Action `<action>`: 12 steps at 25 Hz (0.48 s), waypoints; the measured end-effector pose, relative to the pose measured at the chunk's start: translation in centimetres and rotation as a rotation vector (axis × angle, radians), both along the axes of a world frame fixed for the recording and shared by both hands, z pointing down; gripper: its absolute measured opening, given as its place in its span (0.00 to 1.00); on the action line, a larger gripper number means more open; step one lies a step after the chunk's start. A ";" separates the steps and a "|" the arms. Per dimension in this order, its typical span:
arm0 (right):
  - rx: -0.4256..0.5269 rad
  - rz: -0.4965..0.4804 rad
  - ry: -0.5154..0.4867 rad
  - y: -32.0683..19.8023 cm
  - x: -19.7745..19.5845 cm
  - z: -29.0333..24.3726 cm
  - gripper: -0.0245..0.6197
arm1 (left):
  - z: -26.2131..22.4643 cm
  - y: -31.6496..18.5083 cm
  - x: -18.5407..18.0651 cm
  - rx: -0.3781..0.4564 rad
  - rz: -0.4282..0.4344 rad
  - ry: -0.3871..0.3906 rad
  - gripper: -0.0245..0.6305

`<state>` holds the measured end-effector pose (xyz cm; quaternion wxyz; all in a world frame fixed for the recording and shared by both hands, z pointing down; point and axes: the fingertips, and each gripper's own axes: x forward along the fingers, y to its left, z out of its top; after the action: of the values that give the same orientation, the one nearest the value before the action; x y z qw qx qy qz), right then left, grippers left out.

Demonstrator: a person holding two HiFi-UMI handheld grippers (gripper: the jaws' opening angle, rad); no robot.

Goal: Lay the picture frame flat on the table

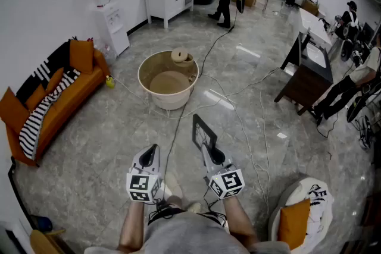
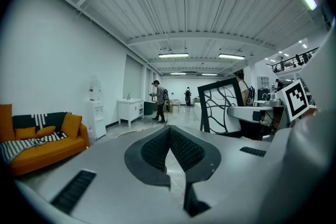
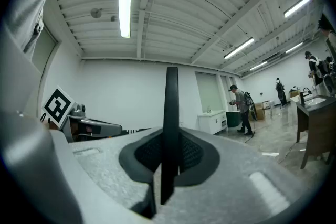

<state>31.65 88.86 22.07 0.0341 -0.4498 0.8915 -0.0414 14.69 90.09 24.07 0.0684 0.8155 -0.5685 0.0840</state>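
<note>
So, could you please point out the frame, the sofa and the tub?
frame (image 1: 203, 132), head view, middle of its dark panel
sofa (image 1: 85, 85), head view, bare orange seat
tub (image 1: 169, 102), head view, front outer wall

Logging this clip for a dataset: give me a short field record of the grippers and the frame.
left gripper: jaws together, nothing between them
right gripper: shut on the edge of the picture frame
frame state: upright, held in the air over the floor, not yet laid down
nearby: orange sofa at left, round tub ahead
</note>
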 end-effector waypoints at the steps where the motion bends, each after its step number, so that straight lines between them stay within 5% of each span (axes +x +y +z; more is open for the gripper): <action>1: -0.001 -0.001 0.001 -0.2 0.1 0.2 0.08 | 0.2 -0.2 0.1 0.000 0.000 -0.001 0.06; 12: -0.020 -0.014 -0.025 -5.7 -0.2 0.9 0.08 | 0.6 -5.6 -0.6 -0.009 -0.011 -0.006 0.06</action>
<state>31.46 83.18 22.95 0.0406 -0.4435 0.8936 -0.0564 14.11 84.47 24.68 0.0707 0.8118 -0.5727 0.0888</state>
